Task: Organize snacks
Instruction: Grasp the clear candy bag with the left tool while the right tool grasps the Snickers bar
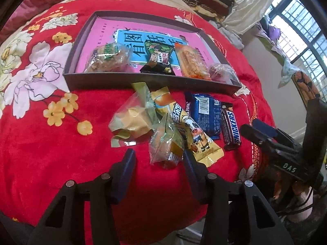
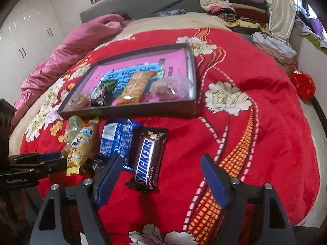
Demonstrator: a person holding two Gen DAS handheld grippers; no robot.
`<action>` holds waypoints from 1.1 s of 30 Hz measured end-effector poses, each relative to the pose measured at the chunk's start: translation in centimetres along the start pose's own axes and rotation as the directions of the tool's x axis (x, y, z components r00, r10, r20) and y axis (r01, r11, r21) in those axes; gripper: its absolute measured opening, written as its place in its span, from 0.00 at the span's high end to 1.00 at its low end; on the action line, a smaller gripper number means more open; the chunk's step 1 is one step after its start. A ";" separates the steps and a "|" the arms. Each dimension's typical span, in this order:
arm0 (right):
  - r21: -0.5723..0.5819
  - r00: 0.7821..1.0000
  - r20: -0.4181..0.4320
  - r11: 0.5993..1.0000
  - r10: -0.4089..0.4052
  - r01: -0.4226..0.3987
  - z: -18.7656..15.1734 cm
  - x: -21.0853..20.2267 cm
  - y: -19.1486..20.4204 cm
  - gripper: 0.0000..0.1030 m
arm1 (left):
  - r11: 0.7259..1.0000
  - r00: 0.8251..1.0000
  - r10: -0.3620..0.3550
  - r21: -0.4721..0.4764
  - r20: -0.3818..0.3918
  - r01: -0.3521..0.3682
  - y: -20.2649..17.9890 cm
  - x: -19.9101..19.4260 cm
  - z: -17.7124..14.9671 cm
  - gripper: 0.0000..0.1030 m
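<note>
A dark shallow box (image 1: 102, 81) (image 2: 126, 110) with a pink printed bottom lies on the red blanket and holds several wrapped snacks. In front of it lie loose snacks: a clear-wrapped cake (image 1: 130, 120), a smaller clear-wrapped cake (image 1: 165, 145), a yellow pack (image 1: 196, 134) (image 2: 81, 143), a blue pack (image 1: 204, 114) (image 2: 118, 140) and a Snickers bar (image 1: 231, 126) (image 2: 147, 159). My left gripper (image 1: 159, 159) is open, its fingers on either side of the smaller cake. My right gripper (image 2: 161, 163) is open, with the near end of the Snickers bar between its fingers.
The red flowered blanket (image 2: 255, 132) covers a bed. A pink quilt (image 2: 81, 36) lies at the far left. Folded clothes (image 2: 231, 6) are stacked at the far end. A red bag (image 2: 302, 83) sits at the right edge. A window (image 1: 296, 28) is at the right.
</note>
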State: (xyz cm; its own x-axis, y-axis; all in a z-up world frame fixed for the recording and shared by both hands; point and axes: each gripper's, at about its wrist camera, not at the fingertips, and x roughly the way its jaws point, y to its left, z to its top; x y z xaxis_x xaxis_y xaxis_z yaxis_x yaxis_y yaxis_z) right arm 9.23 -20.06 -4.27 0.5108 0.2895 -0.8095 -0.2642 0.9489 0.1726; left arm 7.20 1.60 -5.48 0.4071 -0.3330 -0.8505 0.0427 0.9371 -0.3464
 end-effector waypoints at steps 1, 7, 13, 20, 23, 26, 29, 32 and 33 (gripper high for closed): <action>-0.008 1.000 -0.007 1.000 -0.003 0.003 0.0 0.3 0.1 0.31 | 1.000 1.000 0.000 0.002 0.000 0.000 -0.1 0.2 0.1 0.52; -0.032 0.998 -0.055 0.999 -0.016 0.014 -0.3 2.1 0.7 0.43 | 1.000 1.000 -0.005 0.017 -0.013 0.006 -0.5 1.2 0.4 0.54; -0.054 0.998 -0.061 0.998 -0.018 0.015 0.0 3.4 1.1 0.48 | 1.000 1.000 -0.015 0.011 -0.017 0.015 -0.4 2.1 0.6 0.54; -0.108 0.998 -0.047 0.994 -0.038 0.033 0.6 4.5 1.7 0.64 | 1.000 1.000 -0.011 0.017 -0.019 0.011 -0.8 2.6 1.0 0.55; -0.105 0.999 -0.045 0.994 -0.024 0.020 0.7 4.3 1.5 0.71 | 1.000 1.000 -0.015 0.010 -0.025 0.015 -0.8 2.8 1.3 0.56; -0.066 0.999 -0.045 0.998 0.009 -0.012 1.0 4.0 0.8 0.72 | 1.000 0.999 -0.023 -0.003 -0.030 0.023 -0.7 3.0 1.5 0.60; -0.037 0.999 -0.028 0.999 0.030 -0.031 1.3 3.2 0.3 0.72 | 0.999 0.999 -0.032 -0.008 -0.029 0.031 -0.8 3.1 1.6 0.68; -0.020 0.999 -0.008 0.999 0.045 -0.045 1.4 2.5 -0.1 0.72 | 0.999 0.999 -0.037 -0.002 -0.023 0.037 -1.0 3.0 1.6 0.73; -0.015 0.999 -0.004 0.999 0.051 -0.051 1.4 2.3 -0.1 0.72 | 0.999 0.999 -0.036 0.003 -0.021 0.037 -1.1 3.0 1.6 0.73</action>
State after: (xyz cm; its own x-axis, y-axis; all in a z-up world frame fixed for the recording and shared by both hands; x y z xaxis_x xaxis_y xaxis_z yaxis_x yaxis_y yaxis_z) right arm 11.58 -19.35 -5.32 0.4931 0.3367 -0.8021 -0.3017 0.9310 0.2053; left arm 9.80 -0.28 -6.98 0.3865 -0.3690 -0.8453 0.0606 0.9246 -0.3760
